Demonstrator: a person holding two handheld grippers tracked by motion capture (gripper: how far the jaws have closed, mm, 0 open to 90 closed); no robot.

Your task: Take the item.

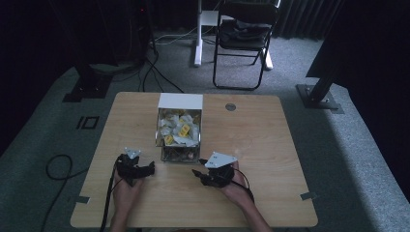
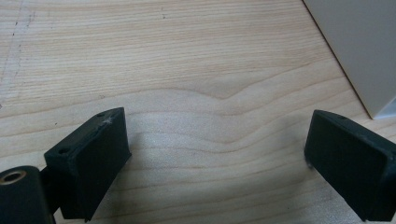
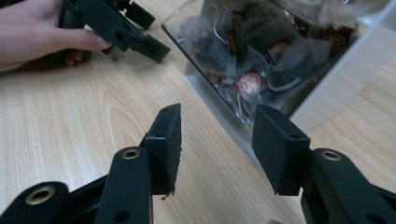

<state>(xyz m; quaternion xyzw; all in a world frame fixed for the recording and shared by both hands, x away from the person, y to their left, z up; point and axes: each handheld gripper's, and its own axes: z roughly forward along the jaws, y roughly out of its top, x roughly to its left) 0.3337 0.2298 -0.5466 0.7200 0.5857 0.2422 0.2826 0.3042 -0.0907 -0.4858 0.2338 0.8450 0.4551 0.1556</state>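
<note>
Black right hand-held gripper [image 3: 215, 144]: jaws stood part open with nothing between them, low in the right gripper view, aimed at the box's near corner.
Left hand-held gripper [image 2: 215, 154]: jaws wide apart, empty, over bare wood.
Clear box [image 1: 179, 128]: at the centre of the high view, white lid up, full of wrapped packets [image 3: 252, 81].
Surface [image 1: 270, 145]: light wood.
Progress: judged barely begun; no packet was gripped, so picking remained.

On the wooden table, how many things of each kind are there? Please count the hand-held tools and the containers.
Black two-jaw tools: 2, left tool and right tool
Clear plastic box with white lid, full of tea bags: 1
Total: 3
</note>
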